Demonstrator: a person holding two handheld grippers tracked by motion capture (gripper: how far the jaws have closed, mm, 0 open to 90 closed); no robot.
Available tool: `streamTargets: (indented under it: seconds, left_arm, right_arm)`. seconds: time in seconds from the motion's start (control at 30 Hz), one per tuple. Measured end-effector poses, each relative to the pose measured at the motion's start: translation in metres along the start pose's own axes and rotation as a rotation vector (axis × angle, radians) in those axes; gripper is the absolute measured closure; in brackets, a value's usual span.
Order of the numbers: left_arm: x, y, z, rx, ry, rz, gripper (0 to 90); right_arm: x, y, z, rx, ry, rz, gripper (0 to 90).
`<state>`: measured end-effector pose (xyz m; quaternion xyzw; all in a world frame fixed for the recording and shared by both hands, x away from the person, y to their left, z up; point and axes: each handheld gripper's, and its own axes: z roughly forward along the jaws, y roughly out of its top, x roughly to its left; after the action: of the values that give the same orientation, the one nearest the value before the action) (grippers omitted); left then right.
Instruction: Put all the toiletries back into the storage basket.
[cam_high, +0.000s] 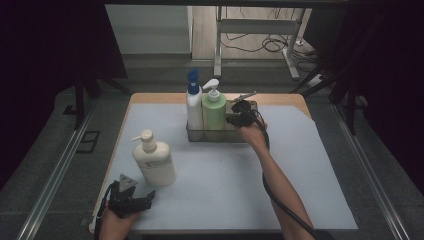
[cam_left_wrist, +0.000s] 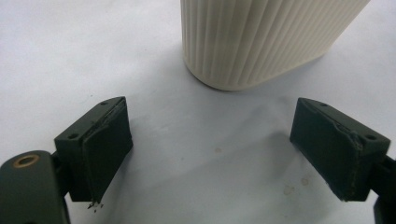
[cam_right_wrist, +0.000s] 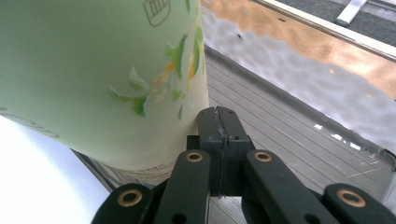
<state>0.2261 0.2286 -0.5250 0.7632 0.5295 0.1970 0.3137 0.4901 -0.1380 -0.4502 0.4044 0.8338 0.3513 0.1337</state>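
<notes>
Right claw (cam_right_wrist: 218, 122), pressed shut, sits just beside green bottle (cam_right_wrist: 93, 74).

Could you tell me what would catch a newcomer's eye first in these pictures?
Probably the clear tray at the far middle of the table, holding a blue-topped white bottle and a green pump bottle. The right gripper, jaws shut, reaches into the tray beside the green bottle. Near the front left, a cream pump bottle stands just ahead of the open left gripper.
</notes>
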Motion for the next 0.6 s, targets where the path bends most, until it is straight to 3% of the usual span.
streamTargets:
  seconds: [0.17,0.4,0.6]
  left_arm:
    - [0.000,0.000,0.000,-0.001,0.000,0.000,12.3]
    - [0.000,0.000,0.000,-0.002,0.001,-0.001,12.3]
    - [0.000,0.000,0.000,-0.004,0.001,-0.001,12.3]
  right_arm:
    - [-0.001,-0.002,0.000,-0.006,-0.001,0.011,88.7]
    - [-0.003,-0.005,-0.004,-0.011,-0.011,0.012,79.7]
    - [-0.006,-0.007,-0.013,-0.032,0.013,0.002,74.6]
